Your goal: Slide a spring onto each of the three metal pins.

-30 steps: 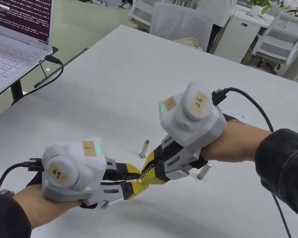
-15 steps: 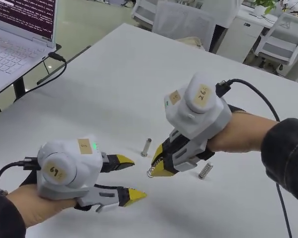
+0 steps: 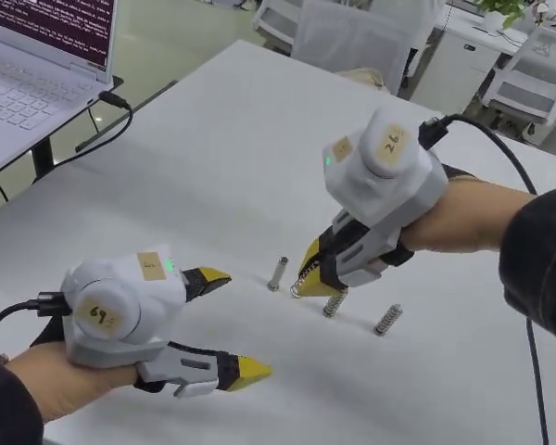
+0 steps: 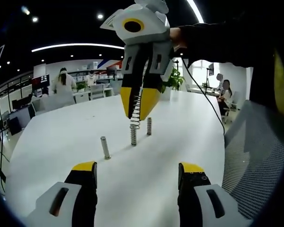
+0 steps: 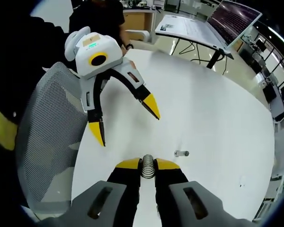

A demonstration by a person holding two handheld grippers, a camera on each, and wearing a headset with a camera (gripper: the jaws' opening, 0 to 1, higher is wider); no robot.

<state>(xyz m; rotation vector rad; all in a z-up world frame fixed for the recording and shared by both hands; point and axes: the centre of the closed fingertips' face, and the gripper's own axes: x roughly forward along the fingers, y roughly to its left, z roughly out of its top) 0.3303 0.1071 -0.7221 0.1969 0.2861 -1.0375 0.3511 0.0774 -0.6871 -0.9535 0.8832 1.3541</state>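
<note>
Two hand-held grippers are over a white surface (image 3: 213, 158). The right hand-held gripper (image 3: 313, 281) has its yellow-tipped jaws pressed together on a spring (image 5: 148, 167), which pokes out past the tips and slants down toward the surface. The left hand-held gripper (image 3: 230, 323) sits lower and nearer the person, with its jaws spread wide and nothing between them.

The right cap label (image 3: 389, 144) reads "26" in handwriting, and the left cap label (image 3: 102, 320) reads "69". A smaller sticker beside each is too small to read.

In the head view the held spring's free end lies between a bare pin (image 3: 277, 273), standing upright, and the nearer standing spring (image 3: 334, 303). The farther standing spring (image 3: 387, 319) is just beyond that. Whether a pin runs inside either standing spring cannot be told.

Off the surface's left edge a laptop (image 3: 28, 83) shows lines of text too small to read.
</note>
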